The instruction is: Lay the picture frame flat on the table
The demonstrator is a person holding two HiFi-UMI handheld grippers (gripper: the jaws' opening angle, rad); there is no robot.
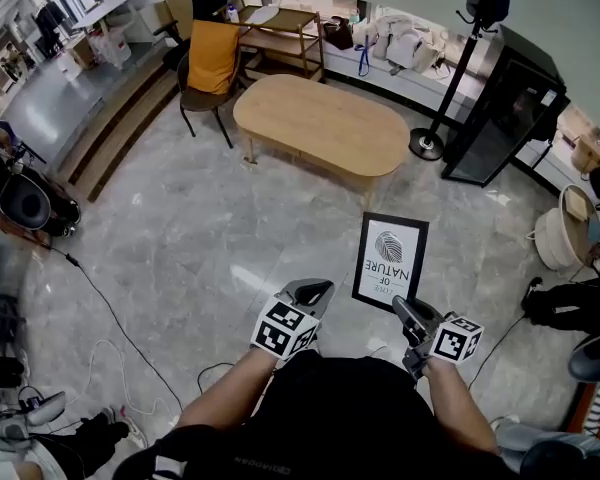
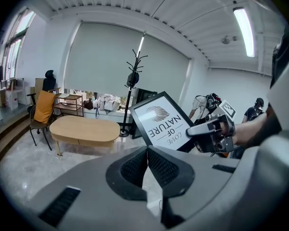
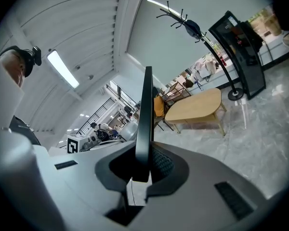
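Observation:
A black picture frame [image 1: 390,261] with a white print reading "LOVE OF NATURE" hangs in the air over the marble floor, held upside down. My right gripper [image 1: 406,309] is shut on its lower right corner. In the right gripper view the frame [image 3: 145,114] runs edge-on between the pads. The left gripper [image 1: 316,291] is beside the frame's left side, apart from it, shut with nothing in it. From the left gripper view I see the frame [image 2: 161,121] tilted, with the right gripper [image 2: 195,130] clamped on it. The oval wooden table [image 1: 320,123] stands bare a few steps ahead.
A chair with an orange cloth [image 1: 212,58] stands at the table's far left, with a wooden shelf [image 1: 285,33] behind it. A coat stand [image 1: 450,78] and a black cabinet [image 1: 505,108] are to the table's right. Cables [image 1: 110,338] trail over the floor at left.

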